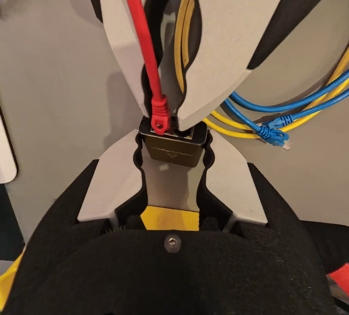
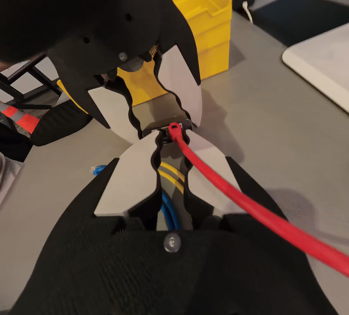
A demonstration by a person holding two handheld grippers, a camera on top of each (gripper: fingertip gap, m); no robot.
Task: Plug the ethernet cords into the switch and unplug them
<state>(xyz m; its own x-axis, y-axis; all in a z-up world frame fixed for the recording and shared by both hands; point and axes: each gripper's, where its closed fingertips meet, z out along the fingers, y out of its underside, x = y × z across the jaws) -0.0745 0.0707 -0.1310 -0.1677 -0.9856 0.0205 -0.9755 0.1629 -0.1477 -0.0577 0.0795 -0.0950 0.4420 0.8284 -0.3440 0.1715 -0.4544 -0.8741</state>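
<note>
Dark metal-looking switch [image 1: 172, 147] at centre frame, smooth with a soft sheen along its rounded edges. Red cord [image 1: 143, 41] running in from the top, smooth rubbery jacket, moulded ribbed plastic boot at the plug. Blue cords [image 1: 264, 106] and yellow cords [image 1: 226, 126] at right, the same slick plastic sheathing. Grey table [image 1: 56, 79], matt and even. Yellow bin [image 2: 209, 28] in the upper part of the right wrist view, matt plastic with fine layered ridges. Pale matt fingers [image 1: 117, 170], black wavy pads.

My right tongs' fingers [image 1: 198, 117] hide part of the switch's [image 1: 175, 147] ports, the red cord [image 2: 264, 217] runs off the picture's edge, and whether my pads press its plug [image 1: 159, 117] I cannot tell.
</note>
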